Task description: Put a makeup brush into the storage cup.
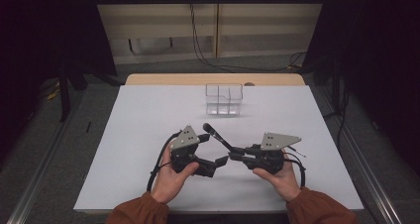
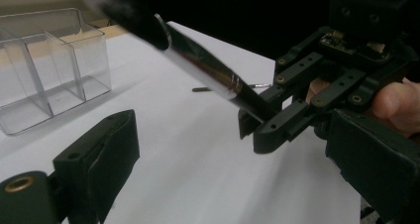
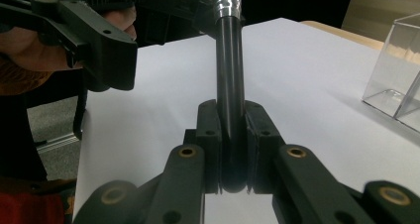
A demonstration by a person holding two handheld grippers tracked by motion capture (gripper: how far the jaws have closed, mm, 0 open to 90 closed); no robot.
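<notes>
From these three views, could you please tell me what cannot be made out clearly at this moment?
- Brush: its head is cut off by the top edge in the right gripper view, and blurred in the left gripper view.
- Clear organizer: cut off by the right edge in the right gripper view; whether it holds anything is too faint to tell in the high view.
- Left gripper: in its own view one jaw is cut off by the bottom edge.
- Thin dark item on the table: too small to identify.

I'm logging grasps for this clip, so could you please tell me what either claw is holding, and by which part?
The right claw grips a makeup brush by the butt end of its black handle. The left claw is open, holding nothing.
</notes>
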